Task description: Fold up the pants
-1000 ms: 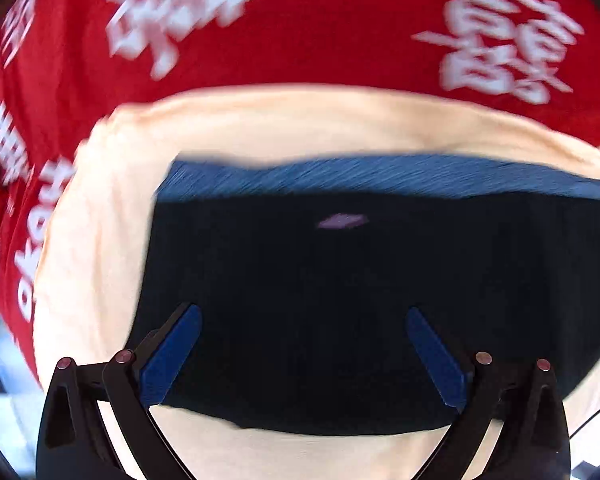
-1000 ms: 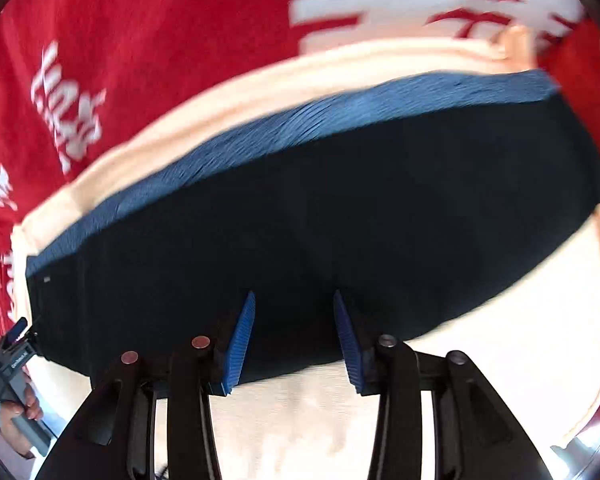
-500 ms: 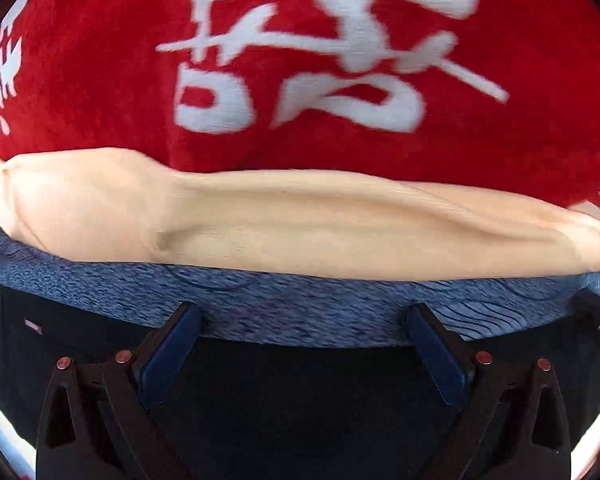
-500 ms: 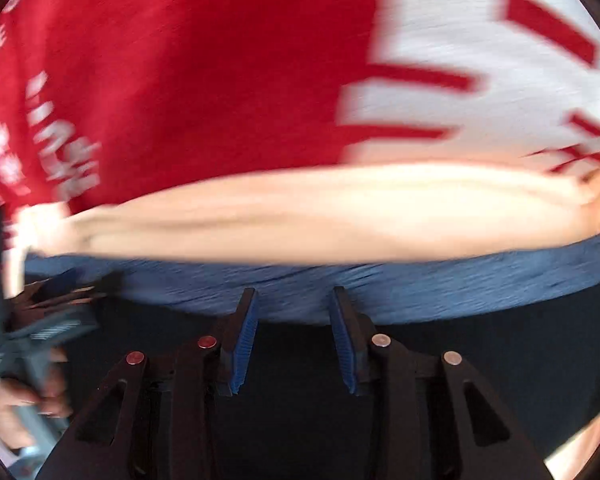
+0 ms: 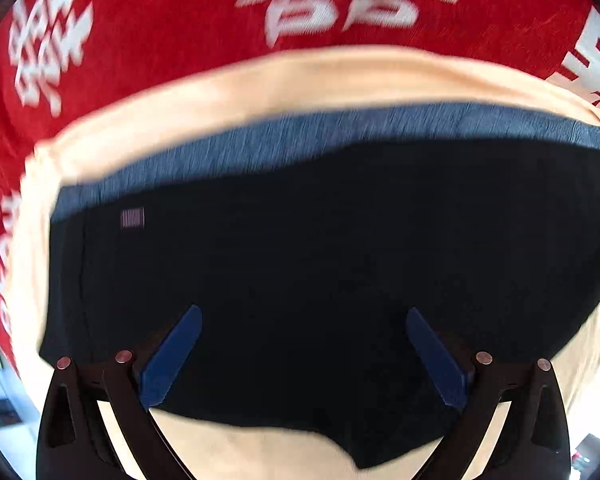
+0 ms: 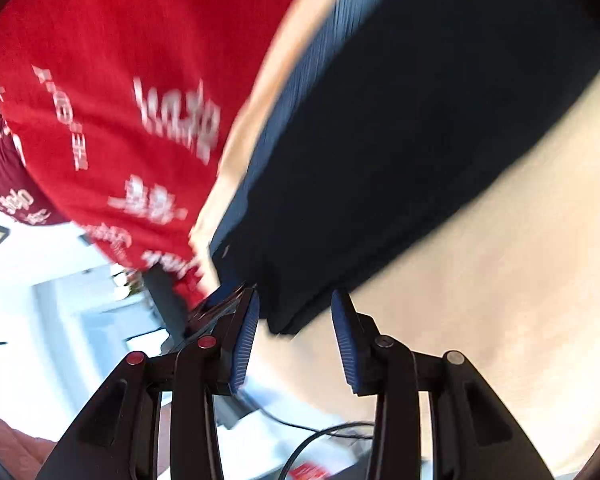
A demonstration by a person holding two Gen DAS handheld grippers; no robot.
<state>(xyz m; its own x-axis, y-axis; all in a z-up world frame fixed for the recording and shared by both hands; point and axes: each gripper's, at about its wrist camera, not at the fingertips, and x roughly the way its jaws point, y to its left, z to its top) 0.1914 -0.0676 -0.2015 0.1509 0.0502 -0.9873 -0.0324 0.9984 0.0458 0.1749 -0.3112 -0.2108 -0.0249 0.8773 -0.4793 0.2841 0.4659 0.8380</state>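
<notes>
The folded dark navy pants point(image 5: 320, 248) lie flat on a peach cloth point(image 5: 228, 92), their blue heathered waistband point(image 5: 340, 132) on the far side and a small striped label point(image 5: 133, 217) near the left end. My left gripper point(image 5: 304, 340) hangs straight above the pants, jaws wide open, nothing between them. In the right wrist view the pants point(image 6: 400, 140) run up to the right. My right gripper point(image 6: 296, 320) is tilted and low, jaws partly open, with the pants' near corner point(image 6: 288, 312) showing between the fingertips. No pad visibly presses on it.
A red cloth with white characters point(image 5: 160, 32) covers the table under the peach cloth point(image 6: 480, 300). Past the table's edge in the right wrist view are a bright room, a black cable point(image 6: 320, 436) and a dark object point(image 6: 164, 304) beside the pants' corner.
The left view has shifted from the waistband and peach fold back over the pants' dark body. The right gripper has rolled and sunk toward the pants' corner at the table's edge; its gap looks unchanged.
</notes>
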